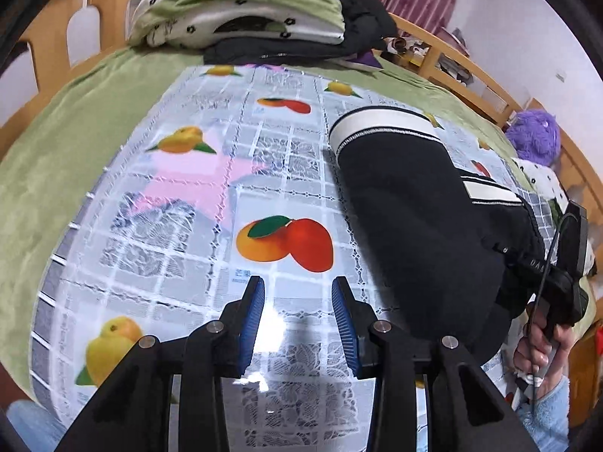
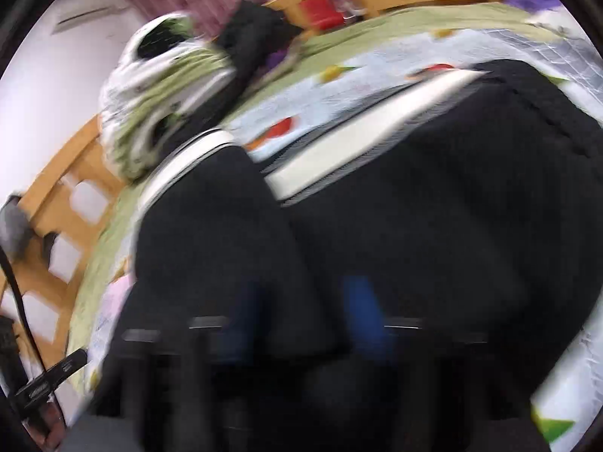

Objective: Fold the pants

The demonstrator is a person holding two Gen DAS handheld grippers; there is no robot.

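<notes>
Left claw [image 1: 297, 293]: blue pads spread, nothing between them, hovering over bare fruit-print cloth [image 1: 181, 196] spread on the bed. A printed mango sits just beyond the fingertips.

Pants [image 1: 414, 211]: black with white stripe bands, lying in a bundle on the cloth, to the right of the left claw and further away. Not touching the left claw. White-striped end at the far side of the bundle, near end bulging toward the bottom right.

Right claw [image 2: 305, 312]: view heavily motion-blurred. Blue pads sit right against the black pants fabric, a ridge of it standing between them. Can't tell from the blur whether the pads actually press on it or how wide they stand.

Only in left wrist view: the right claw's black handle and cable seen from outside at the right edge, the person's hand [image 1: 542, 339] gripping it, pale blue sleeve below, claw nose tucked against the near-right edge of the pants; purple plush toy [image 1: 535, 135] at far right; the cloth pattern in sharp detail.

Only in right wrist view: pants up close filling most of the frame, white band [image 2: 361, 147] running diagonally across the far side, second striped end at left.

Both views: folded green-and-white bedding [image 1: 233, 11] stacked at the far end of the bed, dark clothes beside it, wooden bed rail [image 1: 467, 75], pink curtain behind.
</notes>
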